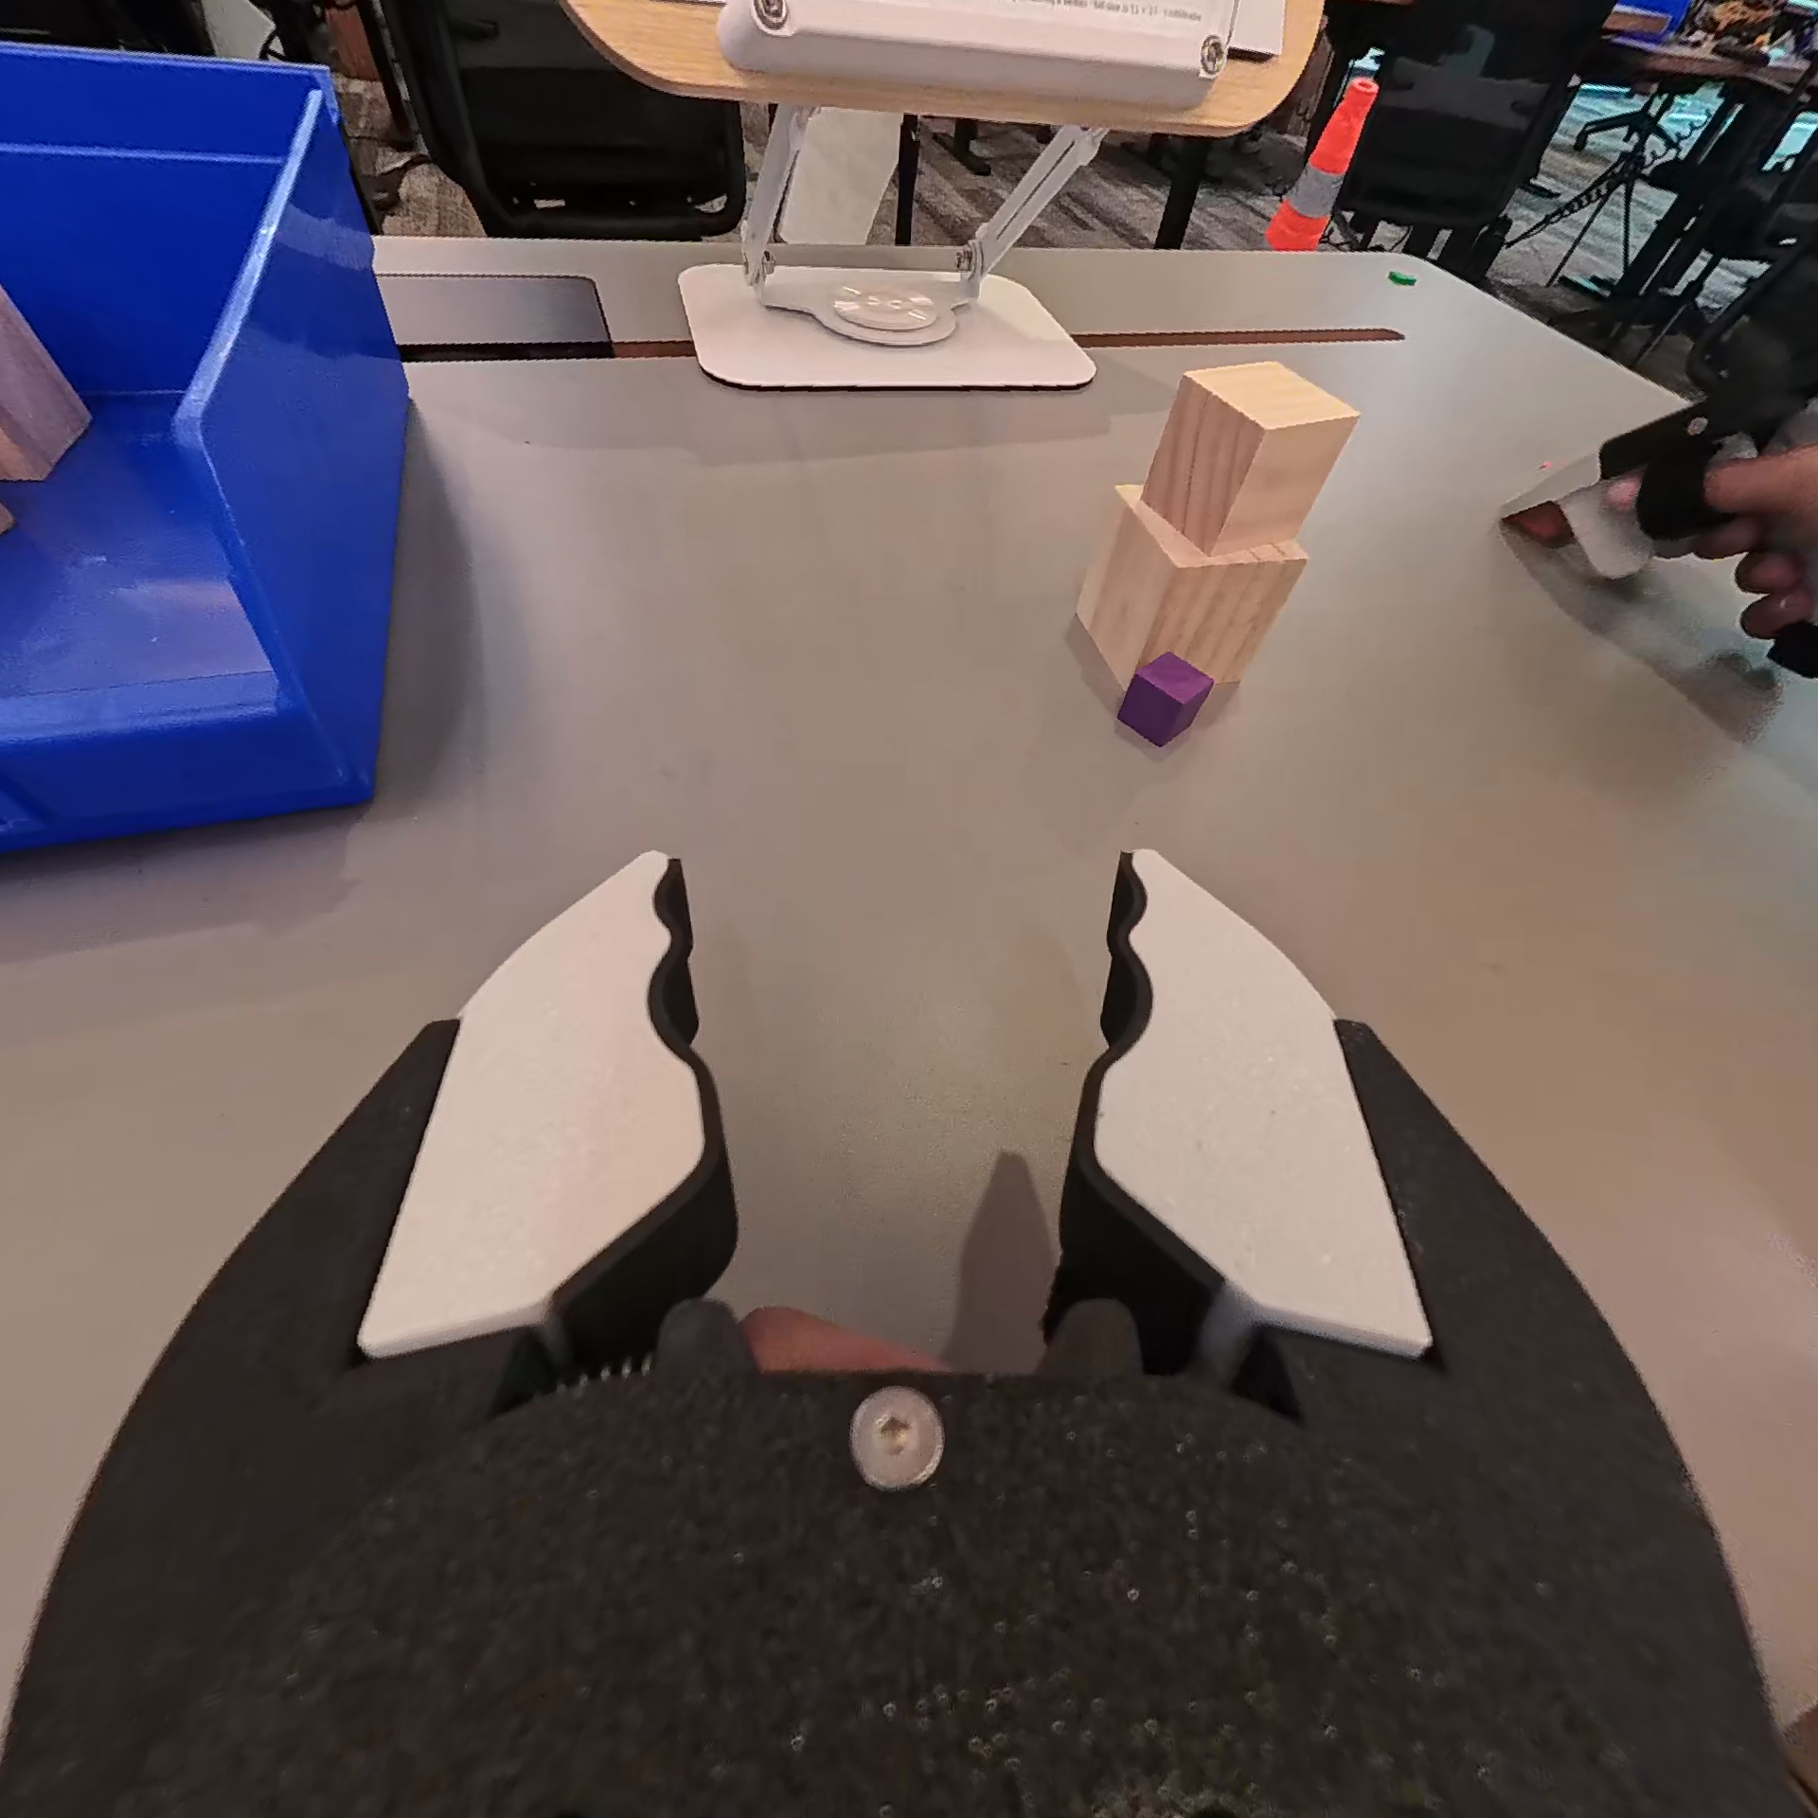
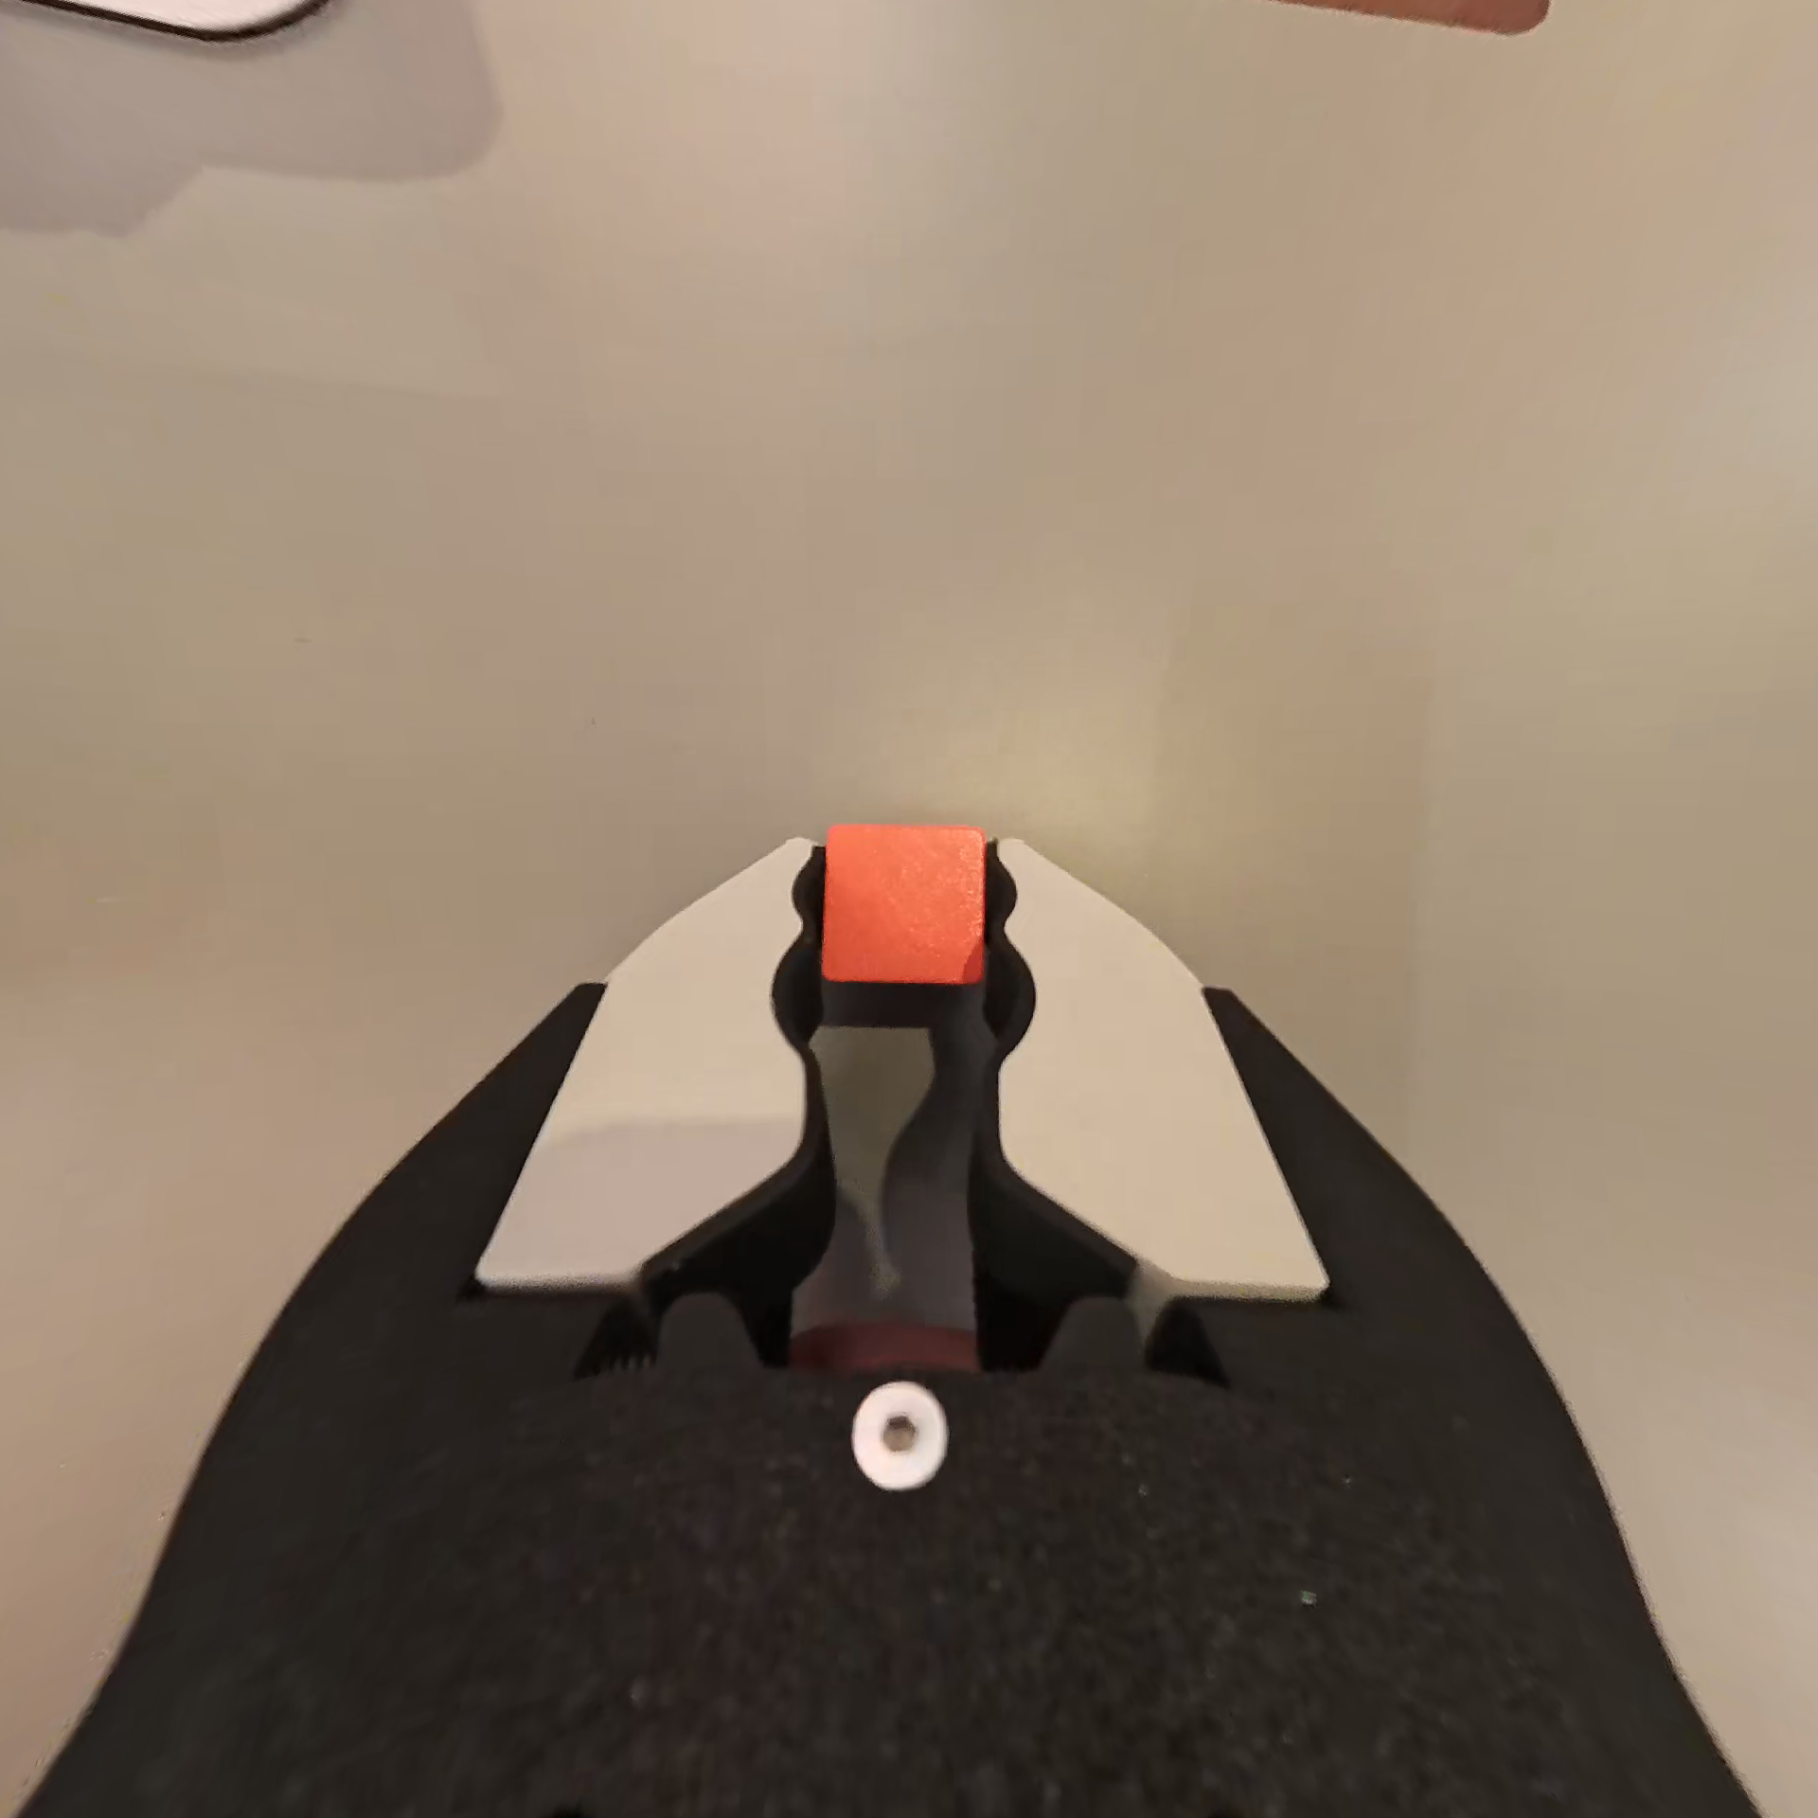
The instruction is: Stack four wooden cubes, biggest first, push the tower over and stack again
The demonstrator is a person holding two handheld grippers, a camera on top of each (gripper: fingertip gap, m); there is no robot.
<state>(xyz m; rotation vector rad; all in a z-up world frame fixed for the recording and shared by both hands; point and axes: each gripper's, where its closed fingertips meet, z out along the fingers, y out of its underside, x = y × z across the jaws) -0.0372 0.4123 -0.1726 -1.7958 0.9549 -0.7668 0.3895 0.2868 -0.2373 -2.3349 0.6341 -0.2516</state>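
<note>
In the left wrist view a large pale wooden cube [image 1: 1185, 605] stands on the grey table [image 1: 787, 689] with a smaller pale wooden cube [image 1: 1249, 453] stacked on it, turned a little. A small purple cube [image 1: 1164, 698] sits on the table against the big cube's near corner. My left gripper [image 1: 900, 866] is open and empty, well short of the stack and to its left. My right gripper [image 2: 905, 846] is shut on an orange cube [image 2: 905, 905] at its fingertips, low over the table. The right gripper also shows at the right edge of the left wrist view [image 1: 1574, 521], held by a hand.
A blue plastic bin [image 1: 197, 443] stands at the left with a wooden block [image 1: 30, 403] inside. A white stand base [image 1: 885, 330] sits at the table's far side, holding a wooden board above. An orange cone [image 1: 1323, 167] stands on the floor beyond.
</note>
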